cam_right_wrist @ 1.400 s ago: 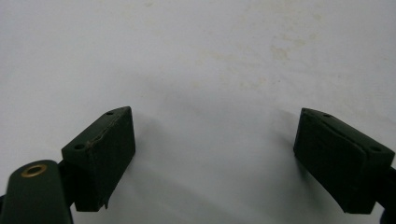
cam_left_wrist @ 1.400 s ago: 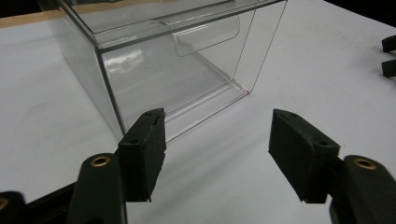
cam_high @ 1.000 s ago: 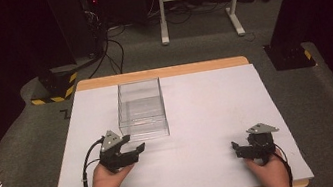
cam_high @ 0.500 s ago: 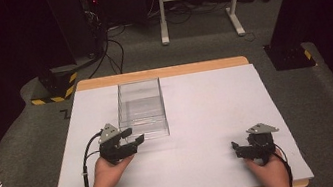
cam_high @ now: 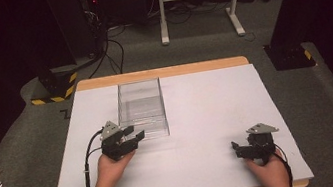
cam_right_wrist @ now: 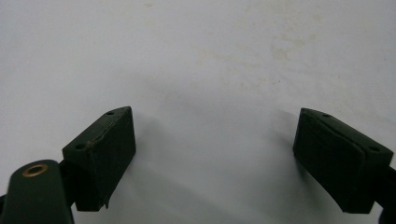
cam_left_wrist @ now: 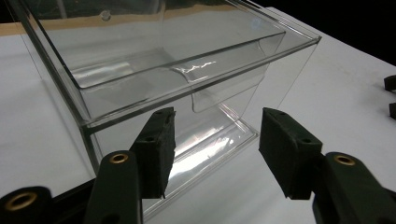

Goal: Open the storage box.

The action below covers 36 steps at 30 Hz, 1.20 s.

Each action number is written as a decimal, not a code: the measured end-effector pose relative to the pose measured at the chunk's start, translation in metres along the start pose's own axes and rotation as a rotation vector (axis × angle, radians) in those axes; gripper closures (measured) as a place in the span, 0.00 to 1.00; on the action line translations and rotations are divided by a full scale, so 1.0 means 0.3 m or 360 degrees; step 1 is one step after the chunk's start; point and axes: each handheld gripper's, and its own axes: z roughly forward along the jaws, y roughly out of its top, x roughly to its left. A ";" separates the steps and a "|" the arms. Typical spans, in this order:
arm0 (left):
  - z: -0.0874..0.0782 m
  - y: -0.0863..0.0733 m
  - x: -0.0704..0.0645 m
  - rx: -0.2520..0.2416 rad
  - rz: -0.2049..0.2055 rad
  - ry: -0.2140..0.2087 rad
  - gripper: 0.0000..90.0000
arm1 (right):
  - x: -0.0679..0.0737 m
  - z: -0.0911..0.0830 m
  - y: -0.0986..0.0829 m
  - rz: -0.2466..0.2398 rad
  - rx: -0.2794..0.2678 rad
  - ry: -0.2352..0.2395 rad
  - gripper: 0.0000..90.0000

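A white tabletop with a pale wooden edge [cam_high: 161, 72] stood on grey carpet in a dark room, with black stands and cables behind it. At the left, the person's left hand [cam_high: 110, 167] held the left gripper [cam_high: 132, 134], a black two-jaw tool with a grey three-cornered plate, just beside the near end of the clear rectangular plastic box [cam_high: 141, 108], which sat left of centre on the table. Its jaws were spread wide and held nothing. The left gripper view brought that box [cam_left_wrist: 154, 70] close: a clear drawer with a curved handle lip, the gripper [cam_left_wrist: 215, 140] just short of its lower front. At the right, well apart, the right gripper [cam_high: 234, 149] rested near the table's front edge, its jaws wide over bare white surface.
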 end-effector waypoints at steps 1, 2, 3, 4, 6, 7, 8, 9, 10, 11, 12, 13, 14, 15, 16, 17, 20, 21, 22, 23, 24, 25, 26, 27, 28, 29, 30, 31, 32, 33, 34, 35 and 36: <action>0.004 0.000 0.003 -0.0018 -0.0003 0.0011 0.52 | 0.000 0.000 0.000 0.0001 0.0000 0.0000 0.15; 0.004 0.000 0.003 -0.0018 -0.0003 0.0011 0.53 | 0.000 0.000 0.000 0.0001 0.0000 0.0000 0.15; 0.007 0.000 0.007 -0.0030 -0.0001 0.0019 0.54 | 0.000 0.000 0.000 0.0000 0.0000 0.0000 0.15; 0.008 0.000 0.009 -0.0035 0.0003 0.0027 0.55 | 0.000 0.000 0.000 -0.0001 0.0000 0.0000 0.15; 0.010 0.000 0.013 -0.0050 0.0004 0.0028 0.57 | 0.000 0.000 0.000 0.0000 0.0000 0.0000 0.15; 0.010 0.000 0.014 -0.0055 0.0003 0.0028 0.58 | 0.000 0.000 0.000 -0.0001 0.0000 -0.0001 0.15; 0.011 -0.001 0.015 -0.0062 0.0005 0.0027 0.59 | 0.000 0.000 0.000 0.0000 0.0001 -0.0001 0.15; 0.012 -0.001 0.016 -0.0065 0.0009 0.0028 0.60 | 0.001 0.000 0.000 0.0000 0.0000 -0.0001 0.15; 0.013 -0.001 0.016 -0.0072 0.0012 0.0028 0.60 | 0.001 0.000 0.000 0.0000 0.0001 -0.0001 0.15; 0.014 -0.001 0.016 -0.0081 0.0010 0.0024 0.61 | 0.001 0.000 0.000 0.0000 0.0000 -0.0001 0.15; 0.015 -0.001 0.017 -0.0090 0.0008 0.0018 0.61 | 0.000 0.000 0.000 -0.0001 -0.0001 -0.0002 0.15; 0.016 -0.001 0.018 -0.0097 0.0008 0.0012 0.62 | 0.001 0.000 0.000 0.0001 0.0001 -0.0001 0.15; 0.016 -0.001 0.018 -0.0097 0.0008 0.0012 0.63 | 0.001 0.000 0.000 0.0001 0.0000 -0.0001 0.15; 0.019 -0.002 0.018 -0.0105 0.0007 0.0002 0.63 | 0.001 0.000 0.000 0.0001 0.0000 -0.0001 0.15; 0.022 -0.003 0.018 -0.0112 0.0009 -0.0008 0.63 | 0.001 0.000 0.000 0.0000 0.0001 -0.0001 0.15; 0.026 -0.004 0.018 -0.0116 0.0008 -0.0026 0.63 | 0.001 0.000 0.000 0.0000 0.0000 -0.0001 0.15; 0.031 -0.005 0.017 -0.0123 0.0008 -0.0038 0.63 | 0.001 0.000 0.000 0.0000 0.0000 -0.0001 0.15; 0.034 -0.006 0.016 -0.0127 0.0014 -0.0032 0.66 | 0.001 0.000 0.000 0.0000 0.0000 -0.0002 0.15; 0.034 -0.006 0.016 -0.0127 0.0014 -0.0032 0.68 | 0.001 0.000 0.000 0.0000 0.0000 -0.0002 0.15; 0.037 -0.007 0.016 -0.0130 0.0014 -0.0027 0.69 | 0.001 0.000 0.000 0.0000 0.0000 -0.0001 0.15; 0.038 -0.007 0.017 -0.0128 0.0017 -0.0026 0.70 | 0.001 0.000 0.000 0.0000 0.0000 -0.0001 0.15; 0.039 -0.008 0.017 -0.0133 0.0015 -0.0022 0.71 | 0.001 0.000 0.000 -0.0001 0.0000 -0.0001 0.15; 0.039 -0.008 0.017 -0.0133 0.0015 -0.0022 0.72 | 0.001 0.000 0.000 -0.0001 0.0000 -0.0001 0.15; 0.039 -0.009 0.017 -0.0135 0.0021 -0.0019 0.72 | 0.001 0.000 0.000 -0.0001 -0.0001 -0.0002 0.15; 0.039 -0.009 0.018 -0.0134 0.0029 -0.0019 0.73 | 0.001 0.000 0.000 -0.0001 -0.0001 -0.0002 0.15; 0.039 -0.009 0.019 -0.0137 0.0038 -0.0020 0.73 | 0.001 0.000 0.000 -0.0002 -0.0001 -0.0002 0.15; 0.039 -0.010 0.019 -0.0141 0.0041 -0.0021 0.73 | 0.001 -0.001 0.000 -0.0002 -0.0001 -0.0003 0.15; 0.039 -0.013 0.020 -0.0150 0.0059 -0.0024 0.73 | 0.001 -0.001 0.000 -0.0002 -0.0001 -0.0003 0.15; 0.039 -0.015 0.020 -0.0158 0.0076 -0.0025 0.75 | 0.001 -0.001 0.000 -0.0002 -0.0001 -0.0003 0.15; 0.040 -0.016 0.020 -0.0165 0.0095 -0.0032 0.77 | 0.001 0.000 -0.001 -0.0004 -0.0003 -0.0004 0.15; 0.040 -0.016 0.020 -0.0165 0.0095 -0.0032 0.77 | 0.001 0.000 -0.001 -0.0004 -0.0003 -0.0004 0.15; 0.040 -0.017 0.023 -0.0166 0.0095 -0.0040 0.77 | 0.001 0.000 -0.001 -0.0002 -0.0004 -0.0003 0.15; 0.041 -0.018 0.025 -0.0175 0.0091 -0.0053 0.77 | 0.001 0.000 -0.001 -0.0002 -0.0005 -0.0003 0.15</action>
